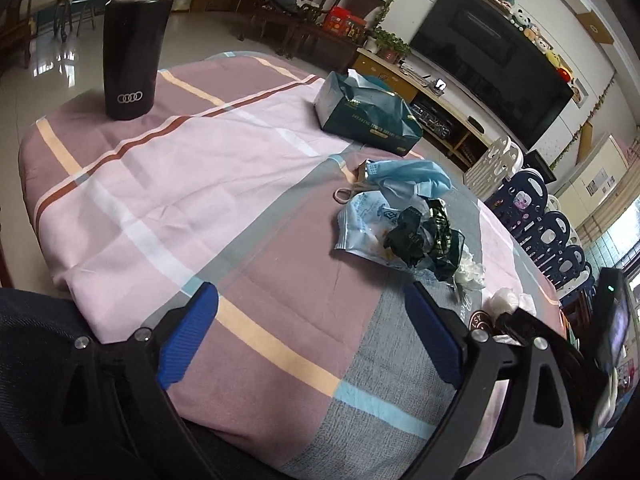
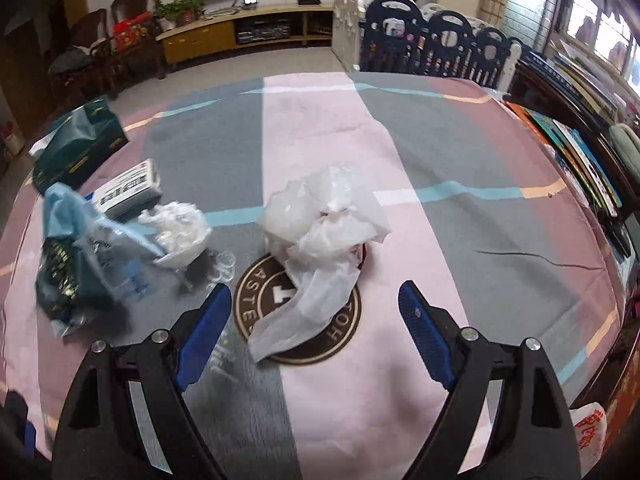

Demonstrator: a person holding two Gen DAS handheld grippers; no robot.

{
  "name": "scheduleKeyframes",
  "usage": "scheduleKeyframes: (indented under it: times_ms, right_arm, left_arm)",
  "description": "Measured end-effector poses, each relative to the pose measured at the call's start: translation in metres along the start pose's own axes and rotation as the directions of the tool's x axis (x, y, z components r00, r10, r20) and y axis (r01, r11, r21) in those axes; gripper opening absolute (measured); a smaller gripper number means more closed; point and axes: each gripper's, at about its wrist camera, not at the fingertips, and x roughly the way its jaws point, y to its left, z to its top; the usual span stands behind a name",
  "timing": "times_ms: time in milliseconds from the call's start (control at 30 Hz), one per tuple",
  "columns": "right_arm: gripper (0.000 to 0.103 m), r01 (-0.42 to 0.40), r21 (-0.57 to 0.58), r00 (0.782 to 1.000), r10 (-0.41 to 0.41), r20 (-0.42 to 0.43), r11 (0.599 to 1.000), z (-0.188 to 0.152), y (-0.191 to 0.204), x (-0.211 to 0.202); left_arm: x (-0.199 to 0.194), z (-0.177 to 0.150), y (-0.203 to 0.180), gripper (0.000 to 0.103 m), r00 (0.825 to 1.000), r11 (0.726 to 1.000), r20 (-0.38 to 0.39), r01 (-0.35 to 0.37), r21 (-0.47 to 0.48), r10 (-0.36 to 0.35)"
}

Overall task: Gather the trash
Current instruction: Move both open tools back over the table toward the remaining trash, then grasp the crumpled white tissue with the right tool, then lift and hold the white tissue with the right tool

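Here we hold both the left gripper [image 1: 312, 300] and right gripper [image 2: 316, 300] with jaws apart, empty. The crumpled white plastic bag [image 2: 320, 236] lies on the round brown coaster [image 2: 256, 300], its tail (twisted) trailing toward us.

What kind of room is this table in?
Most likely a home living room: a large black television above a low wooden media cabinet, dark wooden armchairs, and a folding blue-and-white plastic playpen fence.

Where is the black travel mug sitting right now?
The black travel mug shows only in the left wrist view, upright at the table's far left edge on the checked cloth, well apart from the green tissue pack.
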Motion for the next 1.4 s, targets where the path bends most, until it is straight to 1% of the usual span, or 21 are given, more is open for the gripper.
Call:
scheduleKeyframes:
  times_ms: [100,133,167,200,233,300,433,567,633,733,767,833,900,933,1000,1033,1100,1167,1267,1367,1400]
  right_arm:
    - [0.083,-0.001,0.030,1.000,0.002,-0.025,1.000,0.011,-0.003,0.019]
    - [0.081,-0.001,0.022,1.000,0.002,-0.028,1.000,0.013,-0.001,0.023]
    - [0.068,-0.006,0.002,0.999,0.006,-0.032,1.000,0.014,0.001,0.025]
    - [0.059,-0.010,-0.020,0.999,0.009,-0.038,1.000,0.014,0.004,0.027]
    - [0.045,-0.013,-0.043,0.999,0.011,-0.040,0.999,0.013,0.007,0.027]
    - [0.020,-0.032,-0.074,0.999,0.030,-0.036,0.997,0.009,0.011,0.025]
    - [0.014,-0.114,-0.083,0.993,0.110,-0.049,0.990,-0.003,0.008,0.011]
    - [0.014,-0.192,-0.096,0.981,0.189,-0.047,0.977,-0.026,-0.005,-0.023]
    - [0.014,-0.239,-0.097,0.971,0.235,-0.050,0.966,-0.037,-0.013,-0.039]
    - [0.013,-0.281,-0.128,0.959,0.275,-0.062,0.951,-0.057,-0.019,-0.059]
    - [0.013,-0.284,-0.152,0.959,0.278,-0.063,0.947,-0.063,-0.018,-0.064]
    - [0.014,-0.253,-0.236,0.967,0.248,-0.051,0.938,-0.075,-0.014,-0.074]
    - [0.016,-0.226,-0.267,0.974,0.221,-0.048,0.937,-0.084,-0.015,-0.078]
    - [0.023,-0.236,-0.253,0.972,0.231,-0.051,0.938,-0.086,-0.018,-0.078]
    - [0.054,-0.269,-0.178,0.963,0.264,-0.053,0.947,-0.085,-0.030,-0.081]
    - [0.058,-0.282,-0.129,0.959,0.280,-0.039,0.951,-0.085,-0.037,-0.084]
    - [0.062,-0.292,-0.077,0.956,0.291,-0.024,0.953,-0.082,-0.047,-0.085]
    - [0.062,-0.274,-0.054,0.962,0.273,-0.028,0.960,-0.081,-0.050,-0.084]
    - [0.062,-0.242,-0.063,0.970,0.240,-0.037,0.968,-0.079,-0.047,-0.078]
    - [0.062,-0.237,-0.087,0.971,0.234,-0.042,0.968,-0.077,-0.037,-0.074]
    - [0.063,-0.223,-0.106,0.975,0.219,-0.045,0.969,-0.078,-0.032,-0.071]
  left_arm:
    - [0.001,-0.001,-0.003,0.094,1.000,1.000,0.002,0.006,0.013,-0.007]
    - [0.001,-0.001,-0.003,0.094,1.000,1.000,0.001,0.007,0.014,-0.007]
    - [0.002,-0.001,-0.004,0.094,1.000,1.000,-0.002,0.007,0.015,-0.007]
    - [0.003,-0.001,-0.004,0.094,1.000,1.000,-0.004,0.007,0.015,-0.007]
    - [0.003,-0.001,-0.005,0.094,1.000,1.000,-0.006,0.008,0.015,-0.008]
    - [0.004,-0.001,-0.004,0.094,1.000,1.000,-0.009,0.009,0.012,-0.009]
    - [0.004,0.000,-0.002,0.094,1.000,1.000,-0.012,0.015,0.000,-0.015]
    - [0.006,0.000,0.000,0.094,1.000,1.000,-0.024,0.018,-0.023,-0.019]
    - [0.006,-0.001,0.000,0.094,1.000,1.000,-0.023,0.018,-0.021,-0.018]
    - [0.006,-0.001,-0.001,0.094,1.000,1.000,-0.023,0.016,-0.012,-0.016]
    - [0.006,-0.002,-0.002,0.094,1.000,1.000,-0.023,0.015,-0.009,-0.015]
    - [0.006,-0.002,-0.002,0.094,1.000,1.000,-0.024,0.013,-0.007,-0.013]
    - [0.007,-0.002,-0.002,0.094,1.000,1.000,-0.024,0.012,-0.006,-0.012]
    - [0.007,-0.002,-0.002,0.094,1.000,1.000,-0.024,0.012,-0.006,-0.012]
    - [0.007,-0.002,-0.002,0.094,1.000,1.000,-0.023,0.012,-0.008,-0.012]
    - [0.007,-0.002,-0.002,0.094,1.000,1.000,-0.023,0.012,-0.010,-0.012]
    - [0.008,-0.002,-0.001,0.094,1.000,1.000,-0.024,0.011,-0.013,-0.012]
    - [0.008,-0.002,-0.002,0.095,1.000,1.000,-0.025,0.009,-0.011,-0.009]
    - [0.008,-0.002,-0.002,0.095,1.000,1.000,-0.021,0.005,-0.001,-0.005]
    - [0.008,-0.002,-0.002,0.095,1.000,1.000,-0.020,0.003,-0.001,-0.003]
    - [0.008,-0.002,-0.003,0.095,1.000,1.000,-0.021,0.002,0.000,-0.002]
